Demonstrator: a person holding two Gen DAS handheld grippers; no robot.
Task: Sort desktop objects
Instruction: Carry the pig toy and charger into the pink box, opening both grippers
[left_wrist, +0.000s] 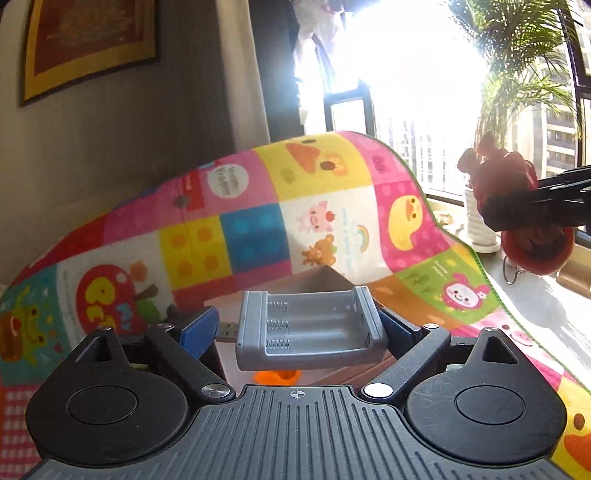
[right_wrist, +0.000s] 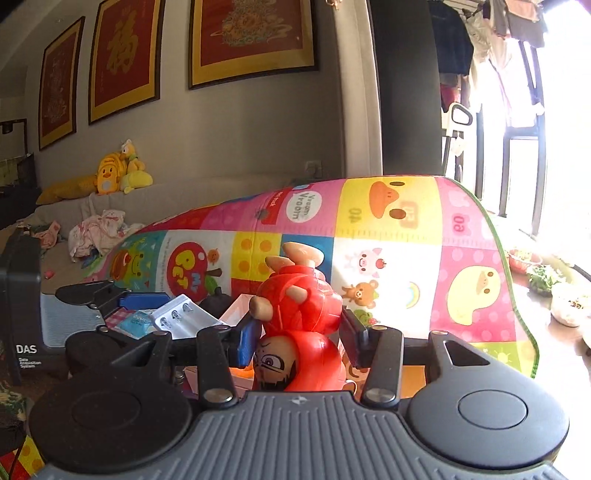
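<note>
My left gripper (left_wrist: 301, 328) is shut on a grey battery charger (left_wrist: 310, 328) with empty slots and a USB plug, held in the air over a pink-walled box (left_wrist: 236, 365) with something orange inside. My right gripper (right_wrist: 301, 332) is shut on a red cartoon figurine (right_wrist: 301, 325), held upside down with its feet up. The figurine and right gripper also show at the right edge of the left wrist view (left_wrist: 517, 214). The left gripper and charger show in the right wrist view (right_wrist: 177, 314), to the left.
A colourful children's play mat (left_wrist: 325, 206) covers the surface ahead and drapes over its far edge. A window sill with a white pot (left_wrist: 476, 225) and plants lies to the right. A black box marked DAS (right_wrist: 22, 314) stands at the left.
</note>
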